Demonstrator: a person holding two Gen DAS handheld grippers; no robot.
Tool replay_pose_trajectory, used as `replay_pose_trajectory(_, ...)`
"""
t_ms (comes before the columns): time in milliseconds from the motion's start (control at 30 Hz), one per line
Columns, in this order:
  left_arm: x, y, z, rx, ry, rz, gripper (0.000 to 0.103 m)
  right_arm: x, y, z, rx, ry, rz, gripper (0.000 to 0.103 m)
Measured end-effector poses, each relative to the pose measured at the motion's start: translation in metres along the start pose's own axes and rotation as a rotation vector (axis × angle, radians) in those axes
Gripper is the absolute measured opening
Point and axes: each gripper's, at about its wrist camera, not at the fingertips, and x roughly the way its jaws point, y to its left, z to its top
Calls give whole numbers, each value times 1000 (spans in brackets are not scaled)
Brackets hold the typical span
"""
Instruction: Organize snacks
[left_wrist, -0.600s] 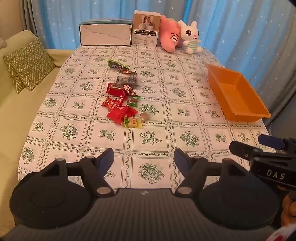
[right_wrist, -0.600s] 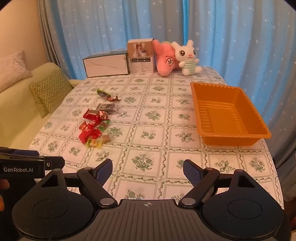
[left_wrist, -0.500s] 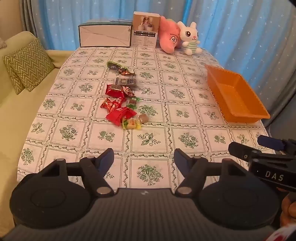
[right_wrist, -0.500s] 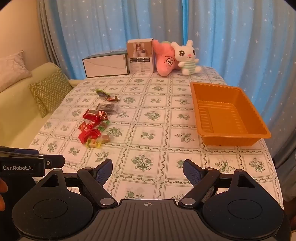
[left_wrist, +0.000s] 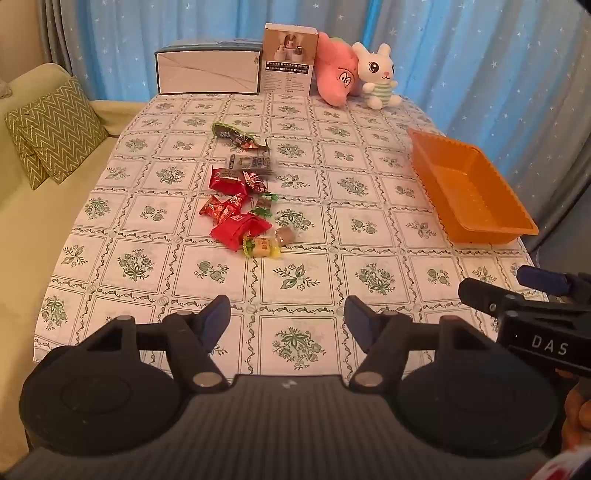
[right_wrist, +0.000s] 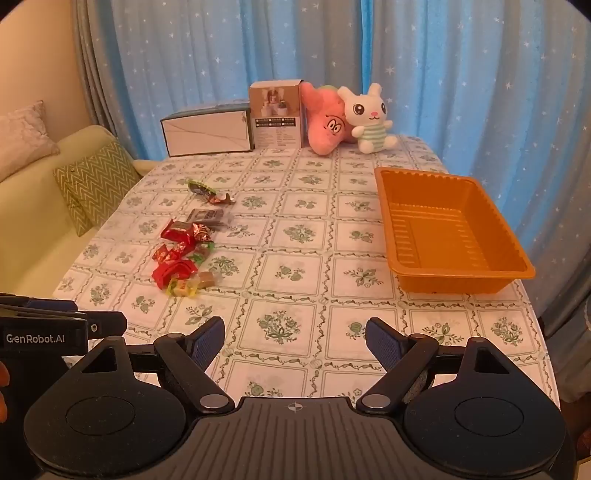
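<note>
A loose pile of wrapped snacks (left_wrist: 240, 206) lies on the floral tablecloth left of centre: red packets, a yellow candy (left_wrist: 261, 246), a dark packet (left_wrist: 251, 162) and a green one (left_wrist: 236, 136). The pile also shows in the right wrist view (right_wrist: 184, 254). An empty orange tray (right_wrist: 450, 236) stands at the table's right edge (left_wrist: 469, 192). My left gripper (left_wrist: 286, 321) is open and empty above the near table edge, short of the pile. My right gripper (right_wrist: 295, 341) is open and empty, near the front edge, left of the tray.
At the table's far end stand a white box (left_wrist: 208, 74), a brown carton (left_wrist: 290, 59), a pink plush (left_wrist: 336, 79) and a white rabbit plush (left_wrist: 376, 75). A sofa with a zigzag cushion (left_wrist: 55, 129) lies left. Blue curtains hang behind.
Both grippers have shifted only slightly; the left view has edged a little closer to the table. Nothing was taken hold of or moved.
</note>
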Motion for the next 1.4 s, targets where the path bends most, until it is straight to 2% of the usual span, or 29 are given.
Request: replay_pose_trajectory(1400,-3,-5,2,12,-11,-10,65,-2,-2,1,6,-2,-11,84)
